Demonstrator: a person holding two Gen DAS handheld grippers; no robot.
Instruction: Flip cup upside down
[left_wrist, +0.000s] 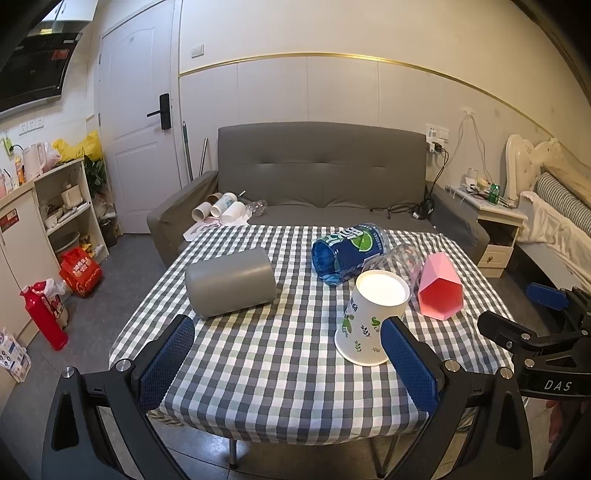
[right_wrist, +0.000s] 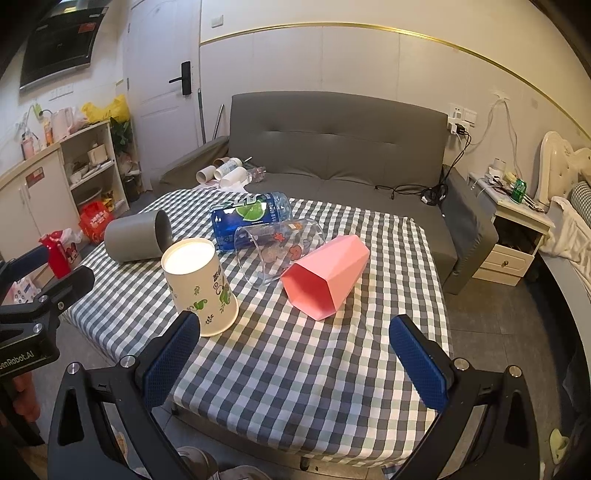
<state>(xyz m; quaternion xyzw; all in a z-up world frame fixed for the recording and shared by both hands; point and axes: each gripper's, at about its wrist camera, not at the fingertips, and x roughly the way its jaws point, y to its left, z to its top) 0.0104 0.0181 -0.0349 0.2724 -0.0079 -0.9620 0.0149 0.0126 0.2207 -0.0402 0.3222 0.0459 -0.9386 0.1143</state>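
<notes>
A white paper cup (left_wrist: 371, 319) with green leaf print stands upside down on the checked table (left_wrist: 266, 354), wide rim down; it also shows in the right wrist view (right_wrist: 199, 284). A grey cup (left_wrist: 231, 282) (right_wrist: 136, 238), a pink faceted cup (left_wrist: 441, 286) (right_wrist: 327, 277) and a clear printed cup (left_wrist: 400, 260) (right_wrist: 277, 249) lie on their sides. My left gripper (left_wrist: 288, 354) is open and empty, near the table's front edge, its right finger beside the paper cup. My right gripper (right_wrist: 295, 354) is open and empty, in front of the pink cup.
A blue cut-off bottle (left_wrist: 347, 251) (right_wrist: 251, 218) lies on its side behind the cups. A grey sofa (left_wrist: 321, 173) stands behind the table, with more cups on its left seat. Shelves (left_wrist: 70, 206) are at left, a nightstand (left_wrist: 495, 229) and bed at right.
</notes>
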